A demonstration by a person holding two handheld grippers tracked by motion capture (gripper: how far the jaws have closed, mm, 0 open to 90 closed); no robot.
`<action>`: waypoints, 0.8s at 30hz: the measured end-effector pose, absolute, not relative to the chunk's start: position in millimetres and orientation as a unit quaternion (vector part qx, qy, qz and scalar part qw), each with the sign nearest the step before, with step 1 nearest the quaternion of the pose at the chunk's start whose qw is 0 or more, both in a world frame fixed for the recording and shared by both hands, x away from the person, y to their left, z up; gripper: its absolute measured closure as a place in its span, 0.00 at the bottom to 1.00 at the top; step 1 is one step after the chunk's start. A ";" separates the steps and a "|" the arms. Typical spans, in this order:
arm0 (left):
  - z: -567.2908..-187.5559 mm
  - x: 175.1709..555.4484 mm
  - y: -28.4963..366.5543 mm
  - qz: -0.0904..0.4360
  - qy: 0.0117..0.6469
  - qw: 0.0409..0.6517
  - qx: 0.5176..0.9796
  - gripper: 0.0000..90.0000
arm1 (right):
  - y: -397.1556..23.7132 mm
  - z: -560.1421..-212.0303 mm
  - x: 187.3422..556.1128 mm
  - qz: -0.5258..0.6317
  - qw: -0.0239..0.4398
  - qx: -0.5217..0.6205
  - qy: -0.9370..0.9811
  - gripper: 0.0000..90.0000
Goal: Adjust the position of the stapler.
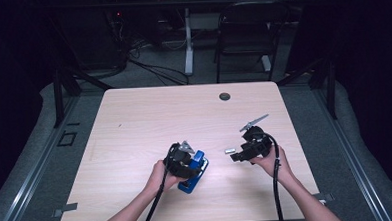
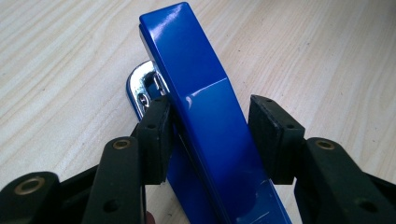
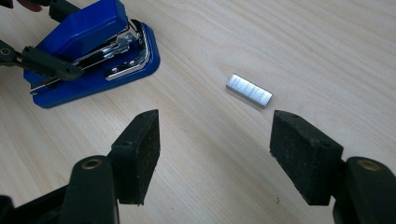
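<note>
Pale wood-grain tabletop (image 1: pixel 149 117), dark room beyond. Left gripper (image 2: pixel 212 135): jaws straddle the glossy blue metal stapler (image 2: pixel 205 107), one pad touching its flank, the other just clear, so not yet clamped; likely positioned to steady it for loading. Right gripper (image 3: pixel 215 149): jaws spread, empty, hovering near the silver strip of staples (image 3: pixel 249 91), which lies right of the stapler, probably next to be picked.

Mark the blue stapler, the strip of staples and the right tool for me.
blue stapler (image 2: pixel 205 102), left gripper view, on its glossy top cover.
strip of staples (image 3: pixel 249 91), right gripper view, on the middle of its silver top face.
right tool (image 3: pixel 215 156), right gripper view, midway between its two open black pads.
</note>
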State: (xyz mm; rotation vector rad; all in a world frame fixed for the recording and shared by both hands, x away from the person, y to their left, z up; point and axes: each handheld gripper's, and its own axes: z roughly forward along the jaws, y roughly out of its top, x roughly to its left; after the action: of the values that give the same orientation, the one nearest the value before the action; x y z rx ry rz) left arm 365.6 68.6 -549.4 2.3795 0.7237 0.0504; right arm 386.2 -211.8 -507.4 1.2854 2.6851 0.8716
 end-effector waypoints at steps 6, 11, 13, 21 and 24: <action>-550.1 366.7 68.9 0.012 0.260 0.328 0.908 0.59 | -212.1 -507.5 386.6 0.281 0.021 0.414 0.866 0.37; -550.6 367.1 68.1 0.004 0.238 0.332 0.913 0.61 | -212.2 -507.5 386.7 0.281 0.021 0.413 0.866 0.38; -550.2 366.7 67.2 0.007 0.234 0.329 0.915 0.61 | -212.5 -508.0 386.9 0.278 0.021 0.411 0.868 0.38; -551.1 365.9 68.2 -0.003 0.226 0.337 0.914 0.63 | -210.1 -509.0 385.5 0.287 0.024 0.415 0.863 0.39; -550.9 364.6 66.9 0.000 0.221 0.336 0.916 0.63 | -211.2 -508.5 386.4 0.282 0.023 0.406 0.869 0.39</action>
State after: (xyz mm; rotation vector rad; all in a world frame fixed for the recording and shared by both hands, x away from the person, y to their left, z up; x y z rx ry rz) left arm 364.6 66.9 -550.9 2.3878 0.5770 -0.0002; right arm 386.4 -211.2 -508.5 1.2568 2.6914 0.8746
